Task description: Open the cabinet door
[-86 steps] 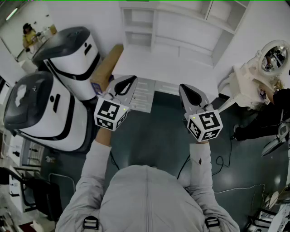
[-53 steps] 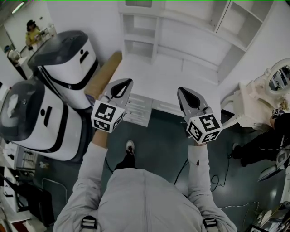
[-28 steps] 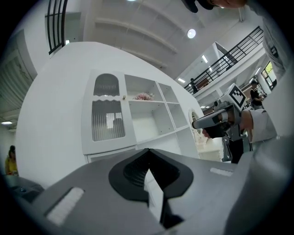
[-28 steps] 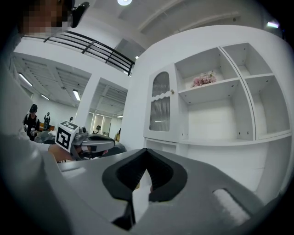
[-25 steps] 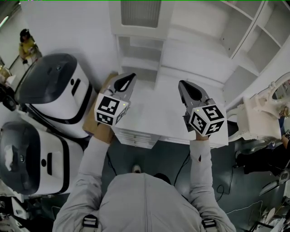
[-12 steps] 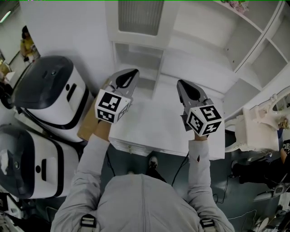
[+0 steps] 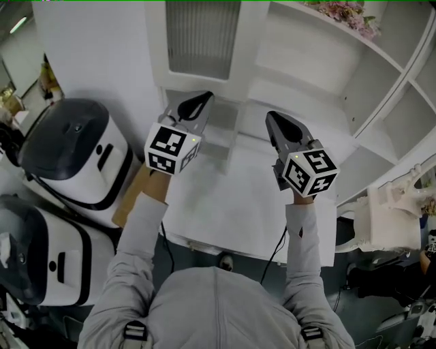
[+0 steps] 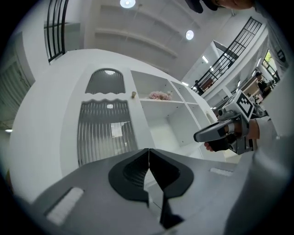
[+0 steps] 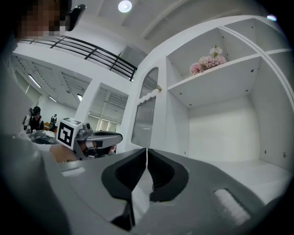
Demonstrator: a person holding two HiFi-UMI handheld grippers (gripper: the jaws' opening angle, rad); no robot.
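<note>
The cabinet door (image 7: 203,37) is a tall white panel with ribbed glass, standing closed at the top of the head view. It shows again as the door (image 8: 108,133) straight ahead in the left gripper view and the door (image 9: 144,119) left of centre in the right gripper view. My left gripper (image 7: 206,95) is shut and empty, its tips just below the door. My right gripper (image 7: 271,116) hovers over the white counter (image 7: 238,198), right of the door; its jaws are opening by a hairline slit, nothing between them.
Two white, dark-topped machines (image 7: 68,150) stand at the left beside a cardboard box (image 7: 133,194). Open white shelves with pink flowers (image 7: 344,13) run to the right of the door. A white apparatus (image 7: 395,211) sits at the far right.
The person has stepped up to the cabinet. Both grippers have risen and moved forward, and the ribbed door has come closer in the head view.
</note>
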